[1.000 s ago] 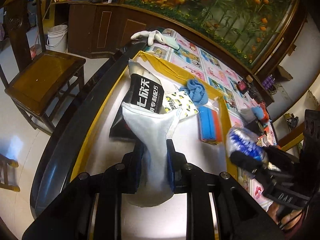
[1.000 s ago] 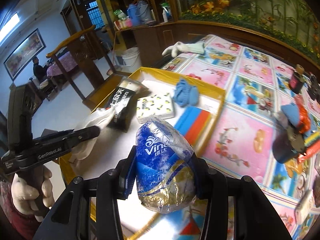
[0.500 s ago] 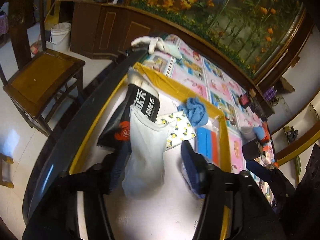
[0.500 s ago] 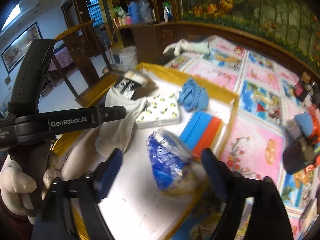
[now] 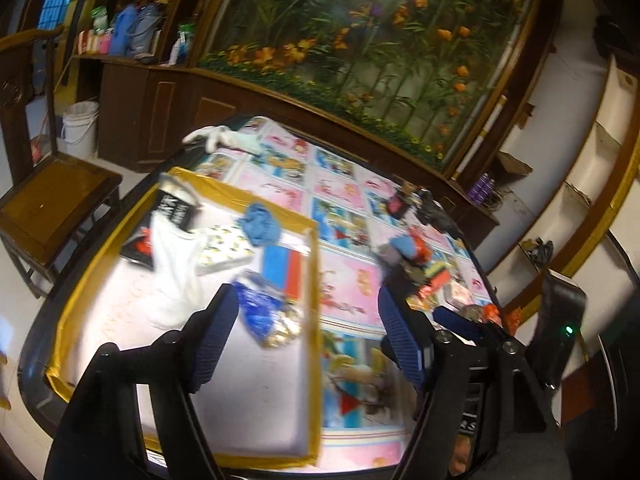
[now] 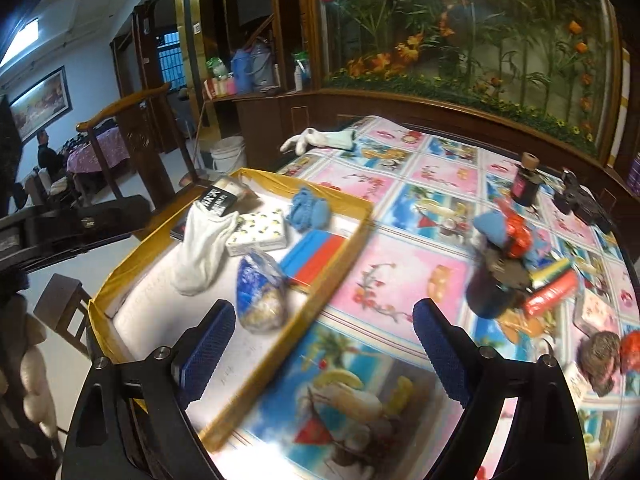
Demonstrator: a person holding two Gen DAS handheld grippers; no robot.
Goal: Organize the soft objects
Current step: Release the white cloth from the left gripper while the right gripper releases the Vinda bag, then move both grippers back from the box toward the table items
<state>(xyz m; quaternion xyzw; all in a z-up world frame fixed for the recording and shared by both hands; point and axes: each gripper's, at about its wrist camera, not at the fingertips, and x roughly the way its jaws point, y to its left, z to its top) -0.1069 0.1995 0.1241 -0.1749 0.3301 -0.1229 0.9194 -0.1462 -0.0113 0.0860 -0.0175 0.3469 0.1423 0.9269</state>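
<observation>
On the left of the worktop (image 6: 400, 280) sits the yellow-edged tray (image 6: 344, 248), and the soft things already lie in it: a white sock (image 6: 200, 248) draped over a black packet (image 6: 218, 200), then a tissue pack (image 6: 260, 234), a blue cloth (image 6: 310, 210), a blue-and-red sponge (image 6: 316, 256) and, nearest the front, a blue roll pack (image 6: 260, 296). The left gripper (image 5: 304, 336) hangs above the tray's right edge with its fingers wide apart and nothing between them. Just to its right, the right gripper (image 6: 324, 348) is likewise spread and empty — poised over the tray's rim and the tablecloth.

Both loads seem set down, so the step in hand looks like the turn toward the next pick. Right of the tray a heap (image 6: 516, 264) of mixed items waits — a blue soft piece (image 6: 494, 226), red wrappers, a dark cup. The next move calls for choosing a soft item from that clutter and closing on it alone, without dragging the hard pieces touching it. Far back, a white glove (image 6: 316, 140) lies at the worktop's edge, also outside the tray.
</observation>
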